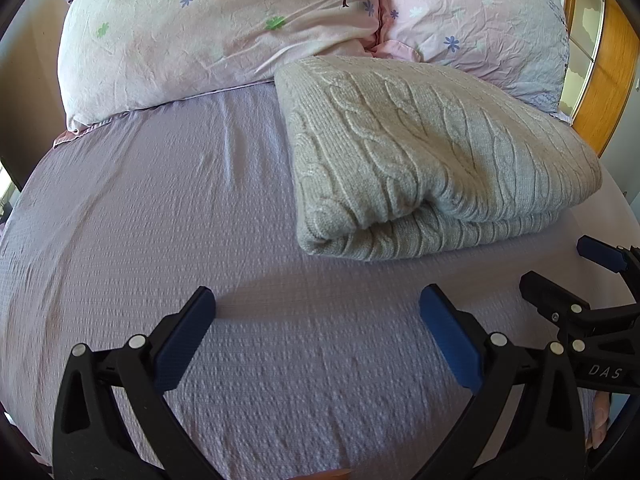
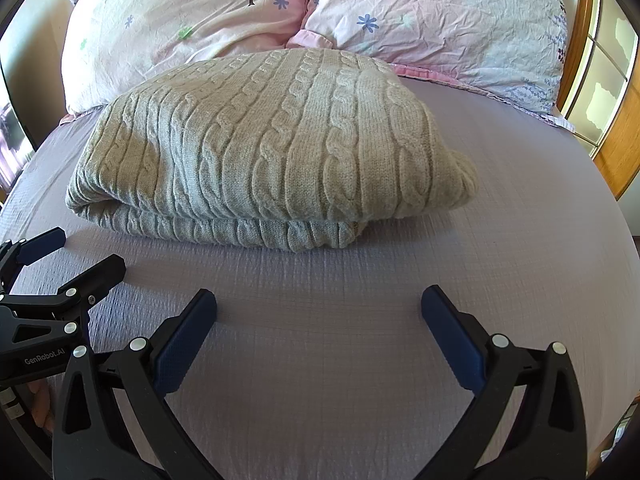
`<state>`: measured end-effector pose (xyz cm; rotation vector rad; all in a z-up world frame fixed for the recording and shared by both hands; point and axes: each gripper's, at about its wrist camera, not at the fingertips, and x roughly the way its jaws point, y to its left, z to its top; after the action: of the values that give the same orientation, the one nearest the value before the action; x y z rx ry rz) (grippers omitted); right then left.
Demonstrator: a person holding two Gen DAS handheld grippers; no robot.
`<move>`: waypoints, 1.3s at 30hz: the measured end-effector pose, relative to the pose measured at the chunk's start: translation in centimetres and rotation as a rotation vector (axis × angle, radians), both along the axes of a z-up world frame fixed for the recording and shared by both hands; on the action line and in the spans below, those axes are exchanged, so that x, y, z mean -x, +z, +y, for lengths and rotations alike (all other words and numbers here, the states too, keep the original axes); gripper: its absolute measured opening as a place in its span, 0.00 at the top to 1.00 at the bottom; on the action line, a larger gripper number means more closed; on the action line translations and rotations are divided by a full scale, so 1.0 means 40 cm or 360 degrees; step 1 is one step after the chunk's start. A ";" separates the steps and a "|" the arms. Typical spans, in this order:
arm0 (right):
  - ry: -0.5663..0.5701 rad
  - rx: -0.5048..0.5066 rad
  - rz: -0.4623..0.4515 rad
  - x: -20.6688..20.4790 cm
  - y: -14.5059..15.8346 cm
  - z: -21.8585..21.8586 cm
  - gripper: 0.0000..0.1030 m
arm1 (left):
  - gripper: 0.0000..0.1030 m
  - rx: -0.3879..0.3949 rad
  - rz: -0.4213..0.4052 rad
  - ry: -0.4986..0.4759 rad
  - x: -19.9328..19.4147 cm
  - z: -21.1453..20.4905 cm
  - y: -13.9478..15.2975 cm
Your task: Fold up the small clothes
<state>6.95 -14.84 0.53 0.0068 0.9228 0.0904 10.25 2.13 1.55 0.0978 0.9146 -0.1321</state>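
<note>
A grey cable-knit sweater lies folded in a thick stack on the lilac bed sheet, just below the pillows. It also shows in the right wrist view. My left gripper is open and empty, hovering over the sheet in front of the sweater. My right gripper is open and empty too, in front of the sweater's near edge. The right gripper shows at the right of the left wrist view; the left gripper shows at the left of the right wrist view.
Two pink floral pillows lean behind the sweater; they also show in the right wrist view. A wooden frame with glass panes stands at the right of the bed.
</note>
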 end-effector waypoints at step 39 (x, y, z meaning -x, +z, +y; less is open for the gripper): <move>-0.0001 0.0000 0.0000 0.000 0.000 0.000 0.01 | 0.02 0.0000 0.0000 0.0000 0.000 0.001 0.001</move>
<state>6.94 -14.86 0.54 0.0072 0.9230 0.0896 10.24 2.18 1.61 0.0975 0.9148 -0.1322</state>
